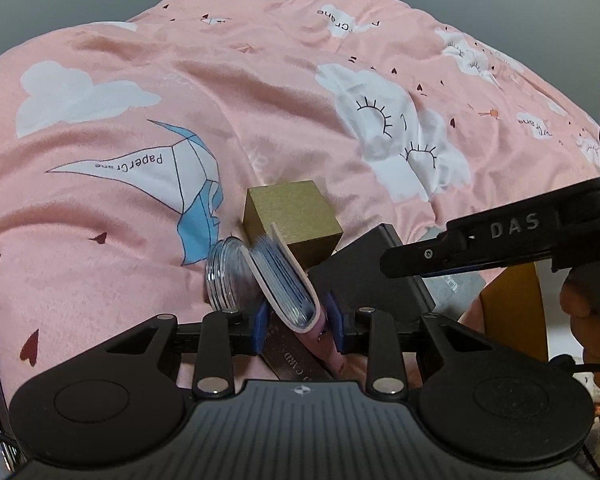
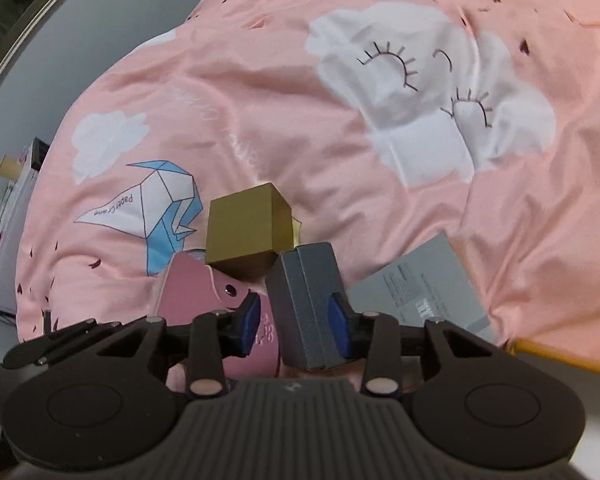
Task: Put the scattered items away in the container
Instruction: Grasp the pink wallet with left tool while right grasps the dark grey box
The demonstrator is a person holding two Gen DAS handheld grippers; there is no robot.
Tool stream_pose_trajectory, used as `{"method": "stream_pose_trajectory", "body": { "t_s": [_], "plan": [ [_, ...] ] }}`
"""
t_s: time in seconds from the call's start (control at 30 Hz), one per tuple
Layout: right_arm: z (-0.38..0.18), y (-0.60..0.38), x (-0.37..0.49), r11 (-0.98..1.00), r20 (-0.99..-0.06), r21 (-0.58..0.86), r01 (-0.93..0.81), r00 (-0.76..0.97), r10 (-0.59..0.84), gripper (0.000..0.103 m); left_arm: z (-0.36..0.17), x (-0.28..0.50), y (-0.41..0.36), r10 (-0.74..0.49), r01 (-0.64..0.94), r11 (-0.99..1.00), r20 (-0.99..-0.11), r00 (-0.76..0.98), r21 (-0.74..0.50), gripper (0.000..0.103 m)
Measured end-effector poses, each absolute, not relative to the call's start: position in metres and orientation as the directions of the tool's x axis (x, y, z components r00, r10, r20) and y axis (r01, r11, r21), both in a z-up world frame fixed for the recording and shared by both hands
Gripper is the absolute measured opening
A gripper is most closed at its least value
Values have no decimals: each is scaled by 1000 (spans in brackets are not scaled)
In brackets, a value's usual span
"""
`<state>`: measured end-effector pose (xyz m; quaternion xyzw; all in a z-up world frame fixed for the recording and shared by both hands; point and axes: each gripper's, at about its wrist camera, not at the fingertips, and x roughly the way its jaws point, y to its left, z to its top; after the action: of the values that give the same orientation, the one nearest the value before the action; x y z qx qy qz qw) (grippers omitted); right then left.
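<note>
My left gripper (image 1: 299,318) is shut on a pink card holder (image 1: 284,280), held on edge with its card slots showing. A clear round case (image 1: 224,276) lies just left of it, and a gold cube box (image 1: 292,220) stands behind. My right gripper (image 2: 296,320) is open around a dark grey box (image 2: 306,304); its right pad touches the box, its left pad is apart from it. The pink card holder (image 2: 204,292) and the gold cube box (image 2: 248,232) show in the right wrist view. My right gripper's body (image 1: 500,236) shows at the right of the left wrist view.
Everything lies on a pink bedspread (image 1: 260,92) with cloud and paper-crane prints. A flat grey box (image 2: 424,284) lies right of the dark grey box. A yellow-edged container rim (image 2: 560,356) sits at the lower right. A brown card (image 1: 296,360) lies under my left gripper.
</note>
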<state>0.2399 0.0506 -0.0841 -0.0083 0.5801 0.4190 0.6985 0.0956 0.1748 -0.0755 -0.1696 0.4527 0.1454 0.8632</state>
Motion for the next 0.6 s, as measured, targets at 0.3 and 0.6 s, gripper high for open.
{"method": "stream_pose_trajectory", "body": {
  "t_s": [0.3,0.6],
  "plan": [
    [-105,45,220,579,-690,697,-423,-173,703,15,-78,91,170,120,-398,908,-830,544,-129,35],
    [-73,41,193,587,-723,544,-600,21,691,45,-78,88,168,118,-386,913,-822,558,-131,36]
  ]
}}
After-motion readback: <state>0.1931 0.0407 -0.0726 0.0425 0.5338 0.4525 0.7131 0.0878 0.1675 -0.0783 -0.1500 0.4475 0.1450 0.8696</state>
